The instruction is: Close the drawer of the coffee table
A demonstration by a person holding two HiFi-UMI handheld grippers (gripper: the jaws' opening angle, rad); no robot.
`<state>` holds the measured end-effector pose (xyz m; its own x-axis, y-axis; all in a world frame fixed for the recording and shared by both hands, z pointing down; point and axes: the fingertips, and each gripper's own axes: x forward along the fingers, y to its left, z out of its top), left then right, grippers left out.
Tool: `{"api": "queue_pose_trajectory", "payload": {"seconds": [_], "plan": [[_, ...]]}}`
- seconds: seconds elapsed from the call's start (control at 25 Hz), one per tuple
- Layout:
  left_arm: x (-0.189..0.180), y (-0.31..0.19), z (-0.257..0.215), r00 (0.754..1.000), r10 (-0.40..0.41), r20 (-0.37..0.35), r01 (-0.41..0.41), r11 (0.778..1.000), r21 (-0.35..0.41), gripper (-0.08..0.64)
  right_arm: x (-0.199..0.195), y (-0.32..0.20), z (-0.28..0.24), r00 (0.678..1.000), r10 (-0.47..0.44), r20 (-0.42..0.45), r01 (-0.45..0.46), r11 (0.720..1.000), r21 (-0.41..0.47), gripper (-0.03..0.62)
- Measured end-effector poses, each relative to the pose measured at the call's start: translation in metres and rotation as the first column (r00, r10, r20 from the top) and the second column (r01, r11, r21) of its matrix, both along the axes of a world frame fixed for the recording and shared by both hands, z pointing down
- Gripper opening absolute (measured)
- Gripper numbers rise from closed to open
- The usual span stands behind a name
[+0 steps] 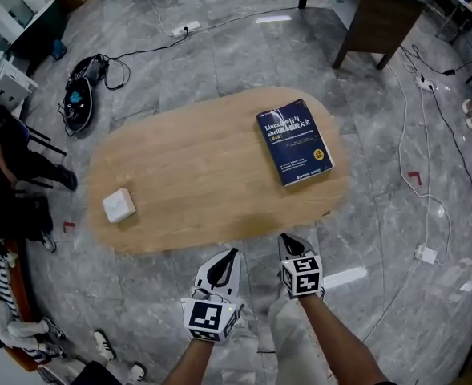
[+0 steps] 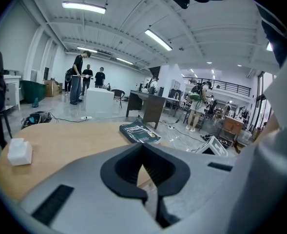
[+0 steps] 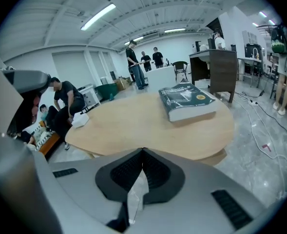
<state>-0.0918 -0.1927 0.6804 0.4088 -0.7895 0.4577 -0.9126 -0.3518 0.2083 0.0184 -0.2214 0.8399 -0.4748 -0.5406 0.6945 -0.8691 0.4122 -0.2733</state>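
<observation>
The oval light-wood coffee table (image 1: 203, 175) sits at centre; its drawer cannot be made out. At 6 o'clock, just off its edge, the left gripper (image 1: 234, 253) and right gripper (image 1: 287, 239) hover with jaws pressed together, empty. A dark blue book (image 1: 294, 141) lies at 2 o'clock and a small white box (image 1: 119, 205) at 8 o'clock.

On the worktop (image 1: 211, 167) a book (image 1: 295, 141) lies at the far right, and a small box (image 1: 119, 205) lies near the left end, well apart from it. The left claw (image 1: 234, 253) and the right claw (image 1: 287, 239) are side by side just before the near edge.
</observation>
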Motion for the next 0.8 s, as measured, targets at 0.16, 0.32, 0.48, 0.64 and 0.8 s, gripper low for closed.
{"api": "queue_pose_trajectory", "payload": {"seconds": [0.16, 0.32, 0.48, 0.64, 0.8], "plan": [[-0.003, 0.001, -0.024, 1.0, -0.003, 0.0, 0.003, 1.0, 0.023, -0.002, -0.002, 0.004, -0.039, 0.999, -0.011, 0.037, 0.009, 0.999, 0.041, 0.012], [-0.01, 0.003, -0.05, 1.0, -0.02, -0.004, 0.02, 0.999, 0.04, -0.002, -0.005, 0.009, -0.084, 0.997, -0.037, 0.063, 0.031, 0.996, 0.084, 0.011], [-0.013, 0.012, -0.075, 1.0, -0.026, -0.01, 0.027, 0.998, 0.057, -0.002, -0.01, 0.018, -0.129, 0.994, -0.069, 0.082, 0.057, 0.99, 0.131, 0.011], [-0.011, 0.015, -0.101, 1.0, -0.023, -0.02, 0.025, 0.996, 0.084, -0.002, -0.014, 0.021, -0.177, 0.991, -0.101, 0.091, 0.081, 0.977, 0.197, 0.011], [-0.012, 0.028, -0.125, 1.0, -0.012, -0.021, 0.014, 0.994, 0.105, -0.002, -0.021, 0.037, -0.222, 0.988, -0.121, 0.1, 0.093, 0.964, 0.249, 0.011]]}}
